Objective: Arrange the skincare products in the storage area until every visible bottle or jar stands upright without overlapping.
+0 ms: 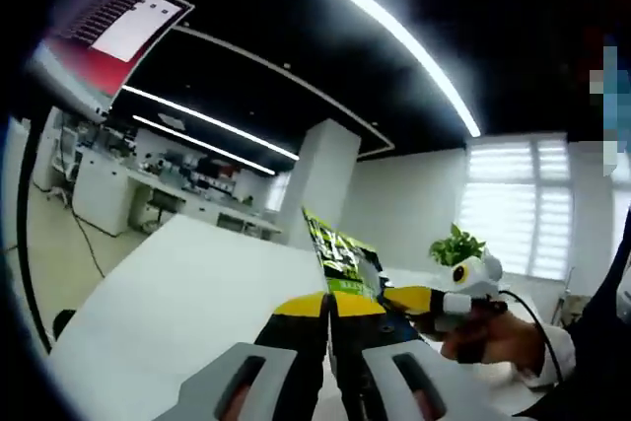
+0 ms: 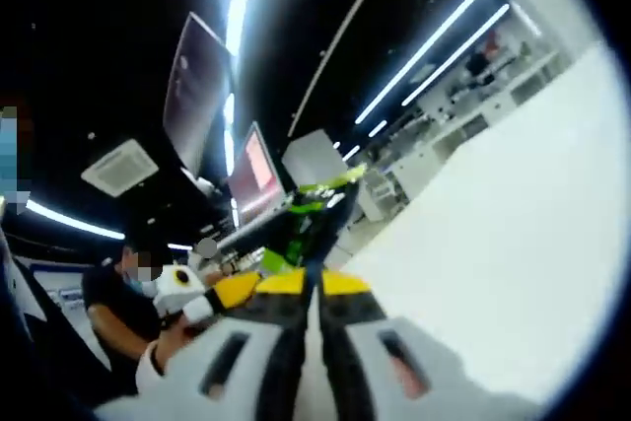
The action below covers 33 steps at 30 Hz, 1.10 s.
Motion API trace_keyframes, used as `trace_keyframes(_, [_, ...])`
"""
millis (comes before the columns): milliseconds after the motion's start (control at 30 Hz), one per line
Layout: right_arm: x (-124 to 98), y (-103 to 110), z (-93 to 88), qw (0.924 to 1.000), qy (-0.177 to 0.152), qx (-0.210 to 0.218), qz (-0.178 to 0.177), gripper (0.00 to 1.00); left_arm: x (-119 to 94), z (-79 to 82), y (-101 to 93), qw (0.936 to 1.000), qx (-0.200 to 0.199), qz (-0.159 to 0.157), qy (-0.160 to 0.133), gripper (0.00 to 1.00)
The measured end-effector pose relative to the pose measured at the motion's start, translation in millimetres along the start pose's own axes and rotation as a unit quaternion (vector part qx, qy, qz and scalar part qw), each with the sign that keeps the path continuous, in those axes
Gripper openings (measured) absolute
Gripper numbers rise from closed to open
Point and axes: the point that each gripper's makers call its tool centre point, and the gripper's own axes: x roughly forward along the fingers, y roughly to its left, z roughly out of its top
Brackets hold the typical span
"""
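Note:
A flat green and black printed packet (image 1: 342,251) is held up in the air above the white table (image 1: 187,303). My left gripper (image 1: 330,299) has its yellow-tipped jaws pressed together on the packet's lower edge. The right gripper (image 1: 402,297) comes in from the right and meets the same packet, with a person's hand (image 1: 493,338) behind it. In the right gripper view the packet (image 2: 317,202) shows edge-on, rising from my right gripper (image 2: 314,279), whose jaws are closed on it. The left gripper (image 2: 229,289) reaches in from the left.
The white table (image 2: 493,244) stretches away to the right. A potted plant (image 1: 455,244) stands near the window blinds. A monitor (image 1: 108,32) hangs at the upper left, a white pillar (image 1: 320,179) stands behind. A person (image 2: 113,303) in a dark shirt is at the left.

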Motion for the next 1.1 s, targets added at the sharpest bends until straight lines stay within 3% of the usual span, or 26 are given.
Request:
trace_keyframes(67, [-2,9,7.8,0.9995,-0.009,-0.028,0.014,0.00,1,-0.1,-2.6,1.0000,0.002,-0.005,0.000,0.00])
trace_keyframes(167, [-8,21,11.7,0.9972,-0.004,-0.071,0.022,0.00,3,-1.9,-4.8,0.9993,0.036,-0.007,0.006,0.00])
trace_keyframes(300, [-14,35,16.4,0.9945,-0.016,-0.097,0.035,0.00,6,-4.7,-10.2,0.9981,0.059,-0.017,0.009,0.04])
trace_keyframes(567, [-15,56,26.3,0.9911,-0.042,-0.097,0.081,0.00,12,-9.4,-13.8,0.9968,0.074,-0.026,0.017,0.20])
trace_keyframes(700, [-17,64,31.3,0.9886,-0.053,-0.103,0.097,0.00,14,-10.6,-20.9,0.9973,0.051,-0.052,0.014,0.23])
trace_keyframes(767, [-18,66,33.2,0.9879,-0.056,-0.104,0.100,0.00,15,-11.8,-20.8,0.9977,0.038,-0.055,0.015,0.29])
trace_keyframes(867, [-19,68,35.5,0.9866,-0.057,-0.114,0.101,0.00,18,-16.6,-23.3,0.9966,0.056,-0.055,0.026,0.40])
trace_keyframes(1100, [-20,76,30.9,0.9841,-0.046,-0.128,0.114,0.00,20,-22.9,-45.5,0.9915,0.056,-0.111,0.038,0.41])
